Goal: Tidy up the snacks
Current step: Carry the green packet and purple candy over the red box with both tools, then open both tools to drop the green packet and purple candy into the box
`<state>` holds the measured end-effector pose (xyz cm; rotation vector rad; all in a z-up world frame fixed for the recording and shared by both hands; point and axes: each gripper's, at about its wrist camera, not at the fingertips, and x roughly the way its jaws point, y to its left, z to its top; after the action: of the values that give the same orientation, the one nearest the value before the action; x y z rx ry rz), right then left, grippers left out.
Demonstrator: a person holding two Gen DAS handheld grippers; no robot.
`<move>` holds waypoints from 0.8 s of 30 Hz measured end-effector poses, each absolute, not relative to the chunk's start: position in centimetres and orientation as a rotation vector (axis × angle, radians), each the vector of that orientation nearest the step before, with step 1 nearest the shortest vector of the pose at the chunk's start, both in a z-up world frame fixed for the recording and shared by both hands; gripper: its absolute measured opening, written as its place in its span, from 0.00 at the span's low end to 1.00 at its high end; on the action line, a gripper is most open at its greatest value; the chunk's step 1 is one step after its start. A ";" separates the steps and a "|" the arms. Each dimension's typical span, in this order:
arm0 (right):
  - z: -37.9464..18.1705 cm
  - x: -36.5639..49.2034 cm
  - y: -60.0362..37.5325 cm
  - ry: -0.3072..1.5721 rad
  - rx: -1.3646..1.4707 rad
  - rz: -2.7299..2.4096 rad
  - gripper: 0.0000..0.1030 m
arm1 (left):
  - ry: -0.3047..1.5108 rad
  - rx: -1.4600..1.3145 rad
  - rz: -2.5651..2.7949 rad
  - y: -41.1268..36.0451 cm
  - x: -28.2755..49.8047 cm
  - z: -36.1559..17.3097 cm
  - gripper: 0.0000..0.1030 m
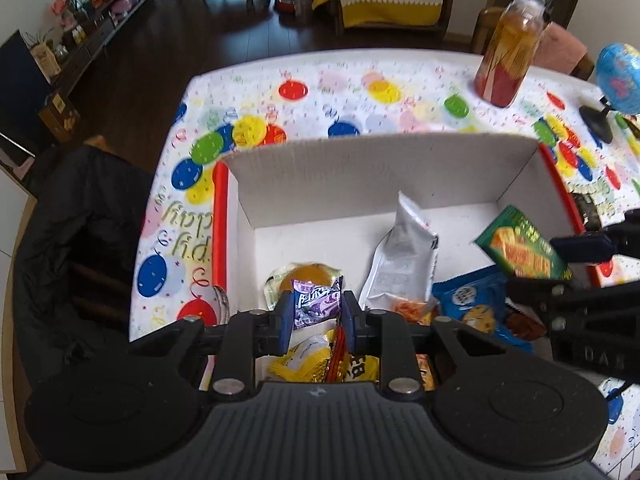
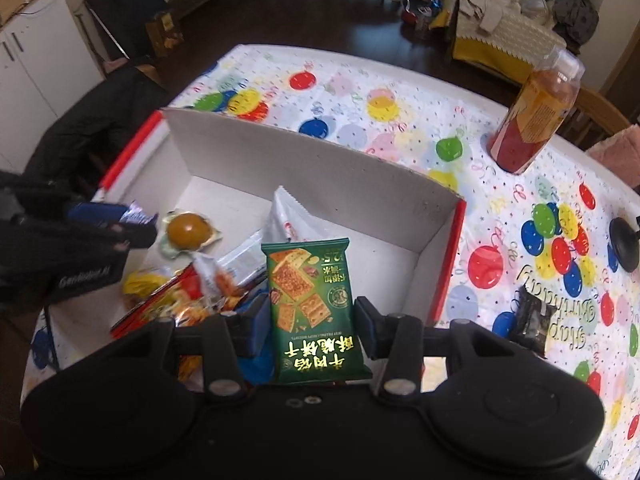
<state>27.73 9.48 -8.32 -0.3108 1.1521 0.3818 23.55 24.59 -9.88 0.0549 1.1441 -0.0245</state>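
Observation:
A white cardboard box [image 1: 380, 168] with red outer sides stands on the balloon tablecloth, several snack packets heaped in its near half. My left gripper [image 1: 314, 312] is shut on a small purple candy packet [image 1: 316, 300], held over the box's near left part, above a round orange jelly cup [image 1: 308, 276]. My right gripper [image 2: 310, 316] is shut on a green biscuit packet [image 2: 312, 300], upright over the box's near right part. The left wrist view shows that green packet [image 1: 520, 248] at the right. A white pouch [image 1: 404, 260] leans in the box's middle, beside a blue cookie packet [image 1: 468, 304].
A tall bottle of orange-red drink [image 2: 536, 116] stands on the table [image 2: 360, 92] beyond the box. A small black packet [image 2: 532, 320] lies on the cloth to the right of the box. A globe on a black stand [image 1: 620, 76] is far right. A black jacket [image 1: 80, 220] hangs left of the table.

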 end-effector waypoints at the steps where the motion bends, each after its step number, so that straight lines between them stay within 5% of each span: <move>1: -8.7 28.1 9.5 1.159 -0.310 0.379 0.42 | 1.155 0.056 -0.026 24.6 23.7 -10.3 0.24; 14: -10.6 28.6 9.7 1.225 -0.340 0.368 0.43 | 1.260 0.081 -0.031 23.8 24.2 -13.7 0.24; 20: -10.1 27.9 9.7 1.219 -0.353 0.375 0.53 | 1.286 0.061 -0.027 23.8 23.8 -13.7 0.28; 22: -9.7 27.6 9.6 1.211 -0.352 0.374 0.60 | 1.278 0.058 -0.024 23.8 23.5 -13.4 0.30; 24: -9.2 27.3 9.4 1.204 -0.338 0.385 0.63 | 1.267 0.053 -0.021 23.8 23.2 -13.0 0.45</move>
<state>27.25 9.38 -9.18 -0.3384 1.2040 0.3855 23.16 23.80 -12.97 0.0534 1.2675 -0.0208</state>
